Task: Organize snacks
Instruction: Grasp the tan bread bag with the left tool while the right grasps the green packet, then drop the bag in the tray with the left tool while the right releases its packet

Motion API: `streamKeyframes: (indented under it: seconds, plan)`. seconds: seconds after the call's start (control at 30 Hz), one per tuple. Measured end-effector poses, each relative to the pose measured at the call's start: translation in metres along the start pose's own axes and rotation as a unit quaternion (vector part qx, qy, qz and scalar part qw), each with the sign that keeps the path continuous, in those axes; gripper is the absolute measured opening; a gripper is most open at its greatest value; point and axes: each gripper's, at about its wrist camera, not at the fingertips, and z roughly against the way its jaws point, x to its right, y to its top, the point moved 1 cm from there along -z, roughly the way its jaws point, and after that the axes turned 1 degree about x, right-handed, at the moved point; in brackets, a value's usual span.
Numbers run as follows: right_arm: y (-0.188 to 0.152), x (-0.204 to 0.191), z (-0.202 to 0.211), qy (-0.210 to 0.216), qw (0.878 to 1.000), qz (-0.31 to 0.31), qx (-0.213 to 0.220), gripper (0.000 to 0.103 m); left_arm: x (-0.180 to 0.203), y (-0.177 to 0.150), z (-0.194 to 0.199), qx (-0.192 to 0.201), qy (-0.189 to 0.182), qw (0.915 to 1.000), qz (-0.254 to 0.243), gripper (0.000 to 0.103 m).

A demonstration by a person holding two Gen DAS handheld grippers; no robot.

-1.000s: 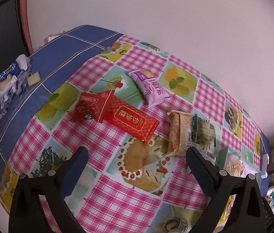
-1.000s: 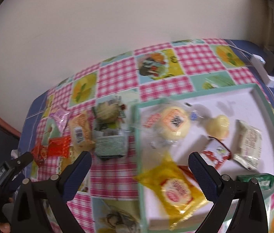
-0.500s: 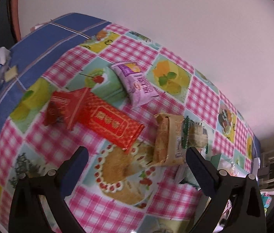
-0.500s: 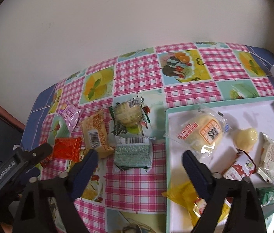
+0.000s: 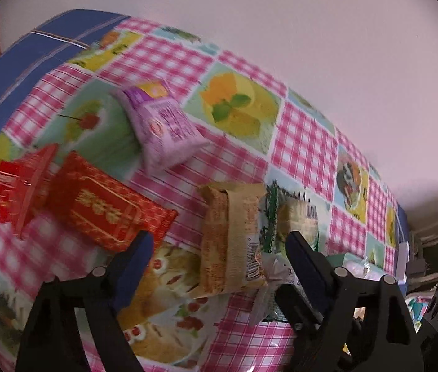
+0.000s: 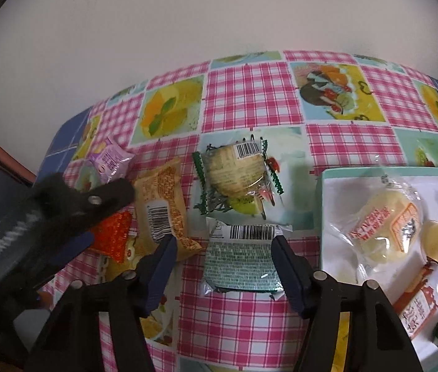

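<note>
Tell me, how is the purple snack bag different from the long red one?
The purple snack bag is pale, short and puffy; the long red packet is bright red with gold print, longer and flatter. Purple lies nearer the wall, red nearer the left gripper. Both rest unheld on the tablecloth.

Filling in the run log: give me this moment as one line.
right gripper: open, fingers astride green packet | left gripper: open, over tan packet | tray: holds several snacks

plain pale wall (image 6: 188, 15), checked tablecloth (image 6: 249, 90) on table
</note>
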Motion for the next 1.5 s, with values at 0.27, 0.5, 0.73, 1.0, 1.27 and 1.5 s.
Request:
streamKeyframes:
  seconds: [0.27,0.5,0.73,1.0,1.27,1.5]
  plan:
    - [0.0,-0.006,-0.004,-0.031,0.999,0.032,0.008,0.061,0.001,-0.01,-0.028,-0.032,-0.01,0.9994,-0.001,0.043]
    - [0.001,0.001,-0.003,-0.046,0.999,0.02,0.0,0.061,-0.006,-0.012,-0.024,-0.04,0.003,0.9992,0.001,0.037]
    - [-0.002,0.008,-0.01,-0.025,0.999,-0.002,-0.024,0.061,-0.016,-0.011,-0.018,-0.047,0.017,0.9987,0.01,0.037]
    - [-0.007,-0.006,-0.014,-0.043,0.998,0.031,-0.023,0.062,-0.025,-0.012,-0.014,-0.046,0.018,0.9986,0.017,0.037]
    - [-0.007,-0.011,-0.017,-0.056,0.997,0.049,-0.018,0.063,-0.022,-0.011,-0.016,-0.046,0.022,0.9986,0.015,0.037]
    - [-0.007,-0.013,-0.021,-0.058,0.997,0.05,-0.016,0.061,-0.021,-0.011,-0.017,-0.046,0.024,0.9985,0.014,0.037]
